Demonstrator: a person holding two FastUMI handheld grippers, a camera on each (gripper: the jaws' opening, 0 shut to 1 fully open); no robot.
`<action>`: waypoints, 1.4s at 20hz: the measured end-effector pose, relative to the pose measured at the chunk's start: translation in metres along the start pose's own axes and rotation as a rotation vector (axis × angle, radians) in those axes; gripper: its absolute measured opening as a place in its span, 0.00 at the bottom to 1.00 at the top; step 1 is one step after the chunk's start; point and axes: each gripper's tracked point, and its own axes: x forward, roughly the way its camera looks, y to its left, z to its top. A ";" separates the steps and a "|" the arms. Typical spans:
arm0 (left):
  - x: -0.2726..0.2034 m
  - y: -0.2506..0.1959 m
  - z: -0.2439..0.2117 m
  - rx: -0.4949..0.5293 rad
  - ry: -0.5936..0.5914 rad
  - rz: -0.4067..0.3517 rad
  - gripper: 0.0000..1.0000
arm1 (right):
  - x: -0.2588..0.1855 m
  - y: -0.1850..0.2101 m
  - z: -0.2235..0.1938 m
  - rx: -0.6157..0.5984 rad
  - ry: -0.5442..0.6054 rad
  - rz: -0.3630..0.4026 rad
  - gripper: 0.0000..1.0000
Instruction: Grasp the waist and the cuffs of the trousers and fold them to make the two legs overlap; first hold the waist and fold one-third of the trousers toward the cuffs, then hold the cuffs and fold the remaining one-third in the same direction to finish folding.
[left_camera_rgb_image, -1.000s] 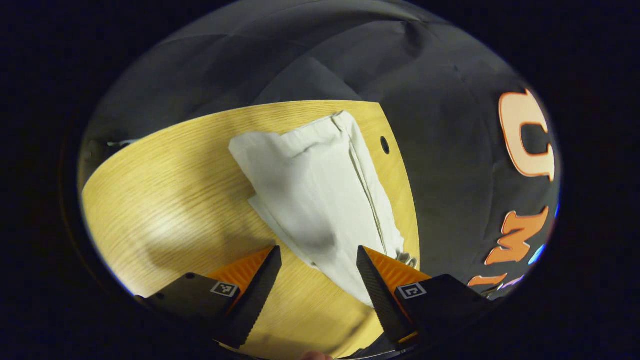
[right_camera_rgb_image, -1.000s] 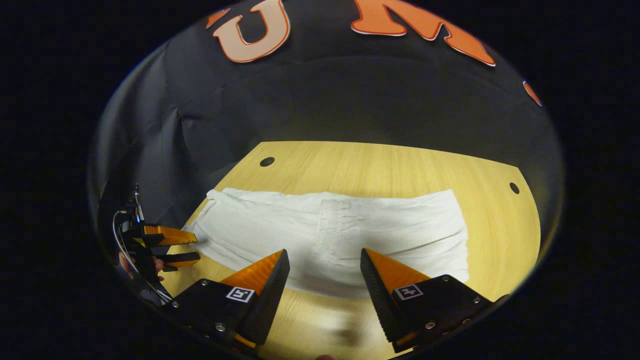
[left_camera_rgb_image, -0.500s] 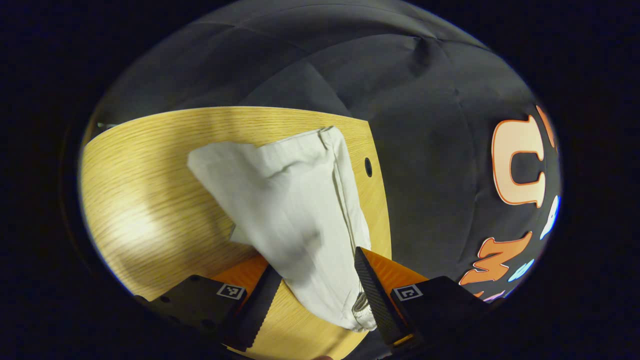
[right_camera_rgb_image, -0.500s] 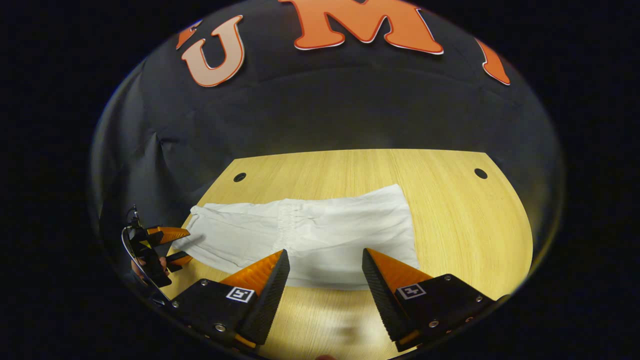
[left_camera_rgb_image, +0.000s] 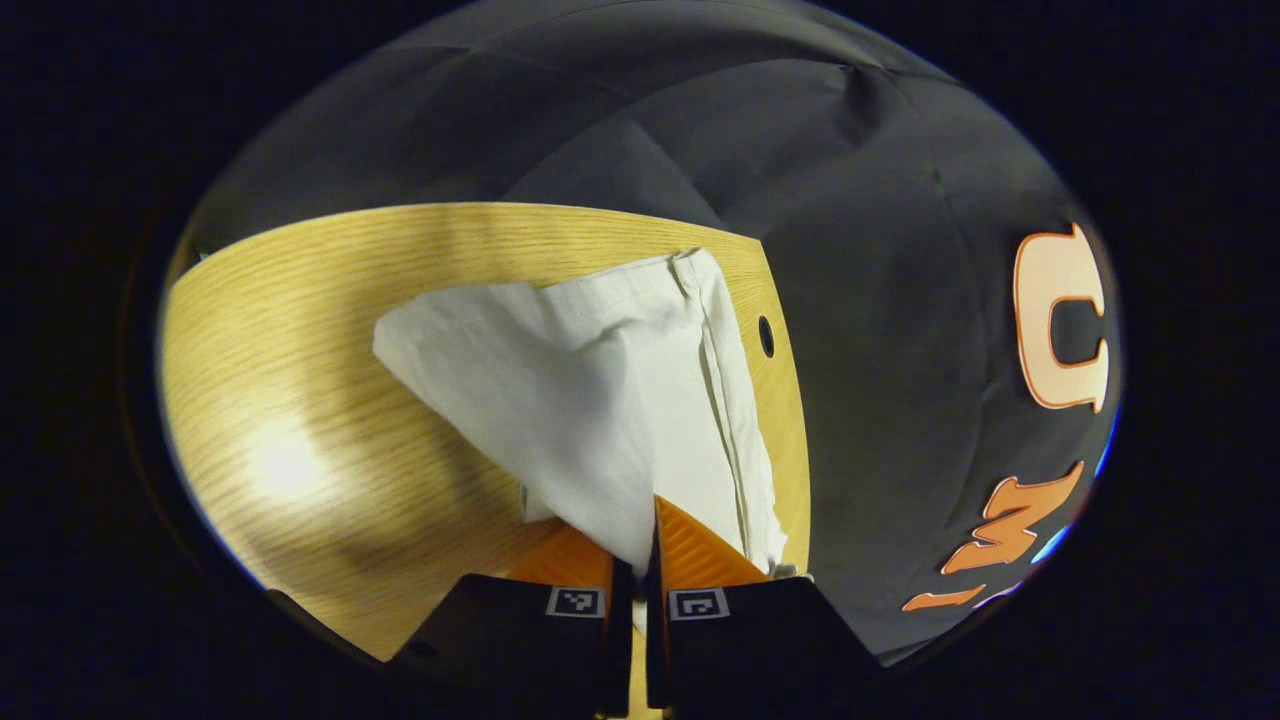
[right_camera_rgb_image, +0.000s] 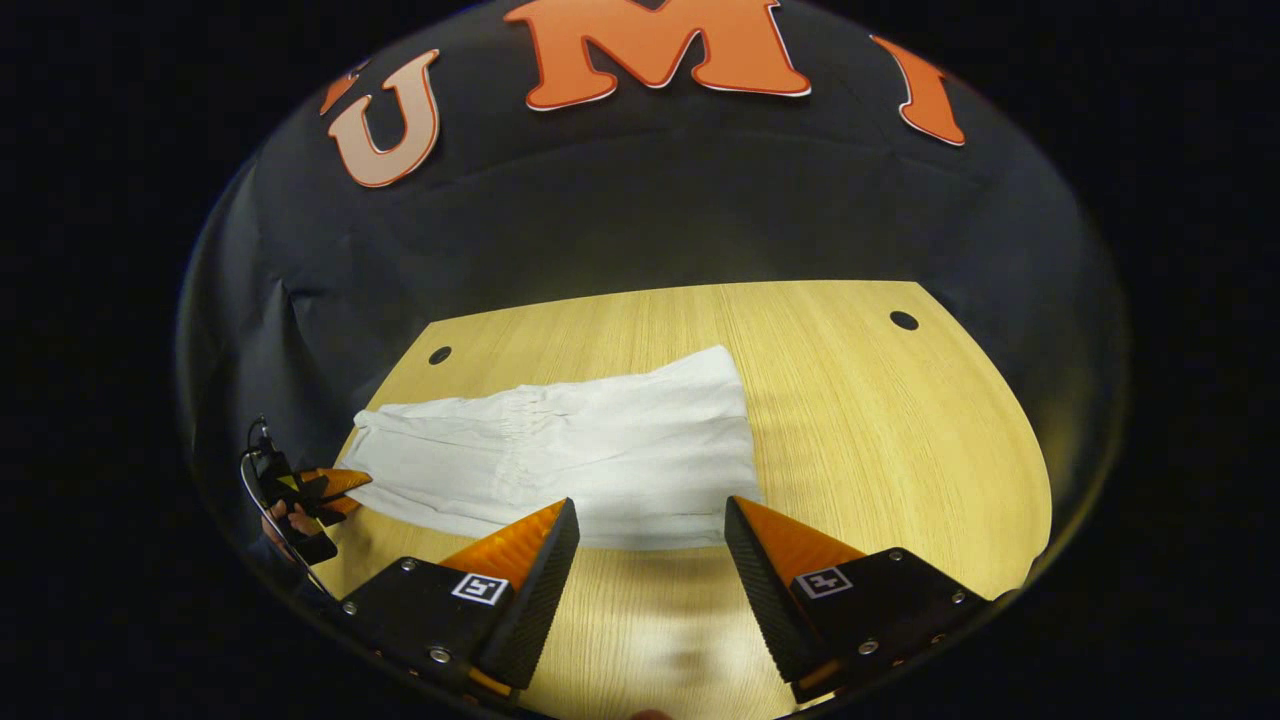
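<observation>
Your left hand-held gripper (left_camera_rgb_image: 636, 545) pinches the trousers (left_camera_rgb_image: 600, 400), whose length runs toward upper frame; your right hand-held gripper (right_camera_rgb_image: 650, 520) is wide open.

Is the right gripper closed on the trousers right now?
No, the right gripper is open, its fingers spread apart above the table near the trousers.

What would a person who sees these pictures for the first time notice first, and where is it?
The white trousers stand out first, lying flat on the light wooden table in the right gripper view. Next is the left gripper, shut on a corner of the cloth at the bottom of the left gripper view. The right gripper hangs open above the near edge of the trousers.
</observation>
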 end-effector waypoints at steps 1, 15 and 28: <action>-0.004 -0.010 0.002 0.039 -0.013 -0.011 0.10 | 0.000 -0.002 0.002 0.002 -0.005 0.003 0.89; -0.058 -0.165 -0.019 0.509 -0.186 -0.093 0.09 | -0.019 -0.069 0.028 0.008 -0.091 0.016 0.89; -0.026 -0.329 -0.184 0.948 -0.104 -0.260 0.09 | -0.045 -0.164 0.022 0.129 -0.143 -0.037 0.89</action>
